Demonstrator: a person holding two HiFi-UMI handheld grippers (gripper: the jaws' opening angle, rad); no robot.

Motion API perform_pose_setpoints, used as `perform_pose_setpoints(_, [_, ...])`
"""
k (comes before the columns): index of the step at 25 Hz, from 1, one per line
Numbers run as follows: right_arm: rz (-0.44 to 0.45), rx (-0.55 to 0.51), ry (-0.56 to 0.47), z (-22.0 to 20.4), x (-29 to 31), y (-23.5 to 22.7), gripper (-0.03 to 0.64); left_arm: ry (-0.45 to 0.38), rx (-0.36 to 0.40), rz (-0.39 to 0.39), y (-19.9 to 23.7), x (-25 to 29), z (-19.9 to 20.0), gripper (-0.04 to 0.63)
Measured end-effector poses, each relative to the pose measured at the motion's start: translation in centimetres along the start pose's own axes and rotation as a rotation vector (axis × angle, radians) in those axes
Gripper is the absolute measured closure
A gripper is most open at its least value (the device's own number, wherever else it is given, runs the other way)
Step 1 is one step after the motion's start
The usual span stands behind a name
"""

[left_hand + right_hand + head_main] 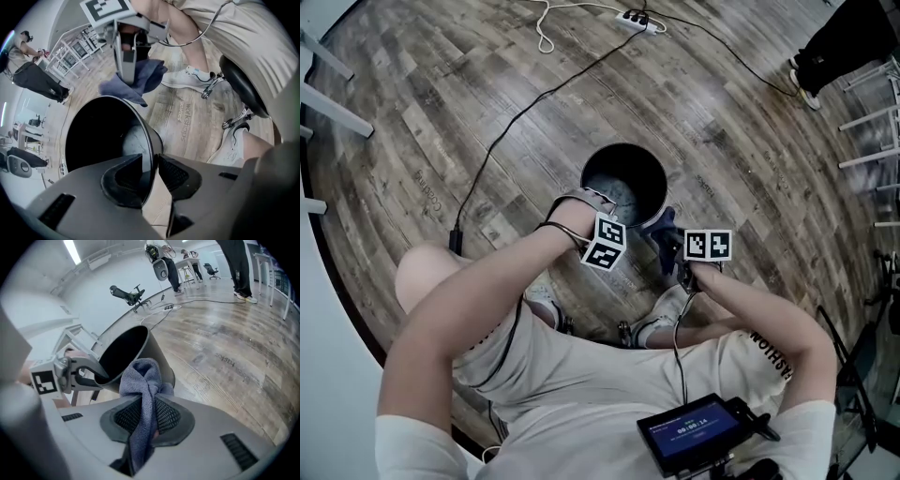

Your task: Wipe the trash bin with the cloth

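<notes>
A black round trash bin (592, 167) stands on the wood floor in front of the person's feet. My left gripper (598, 200) reaches to its near rim. In the left gripper view the thin rim (151, 140) passes between the jaws of the left gripper (149, 171); the left pad stands a little off it, so the jaws are open. My right gripper (667, 246) is shut on a blue-grey cloth (143, 376), which bunches up between the pads of the right gripper (145, 416) beside the bin's outer wall (157, 357). The cloth (136, 79) hangs just beyond the far rim.
A white power strip (636, 21) and a black cable (516, 117) lie on the floor beyond the bin. The person's shoes (661, 314) and a stool base (234, 93) are close by. Another person's legs (834, 47) and white frames (872, 122) are at the right.
</notes>
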State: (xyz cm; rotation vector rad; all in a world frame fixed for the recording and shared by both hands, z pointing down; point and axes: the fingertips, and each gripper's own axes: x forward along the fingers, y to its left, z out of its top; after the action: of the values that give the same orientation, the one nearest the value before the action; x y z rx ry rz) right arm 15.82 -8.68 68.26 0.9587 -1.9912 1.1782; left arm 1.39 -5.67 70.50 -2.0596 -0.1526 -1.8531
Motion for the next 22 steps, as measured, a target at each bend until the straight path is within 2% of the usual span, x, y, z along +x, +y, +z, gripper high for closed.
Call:
perform_pose_setpoints(4, [0.022, -0.034, -0.061, 0.8, -1.8, 2.4, 0.551, 0.022, 0.018, 0.002, -0.4, 0.7, -0.4, 0.489])
perform_pose_setpoints(10, [0.051, -0.073, -0.066, 1.0, 0.4, 3.6, 0.552, 0.048, 0.045, -0.020, -0.8, 0.9, -0.3, 0.517])
perform_pose_setpoints(13, [0.043, -0.083, -0.052, 0.8, 2.2, 2.9, 0.551, 0.062, 0.072, -0.023, -1.0, 1.0, -0.4, 0.534])
perform_pose_setpoints(17, [0.018, -0.095, -0.020, -0.1, 4.8, 0.9, 0.551, 0.061, 0.060, -0.041, -1.1, 1.1, -0.3, 0.535])
perform_pose_setpoints(22, [-0.004, -0.054, 0.015, -2.0, 9.5, -2.4, 0.552, 0.062, 0.063, -0.057, -1.1, 1.3, -0.1, 0.535])
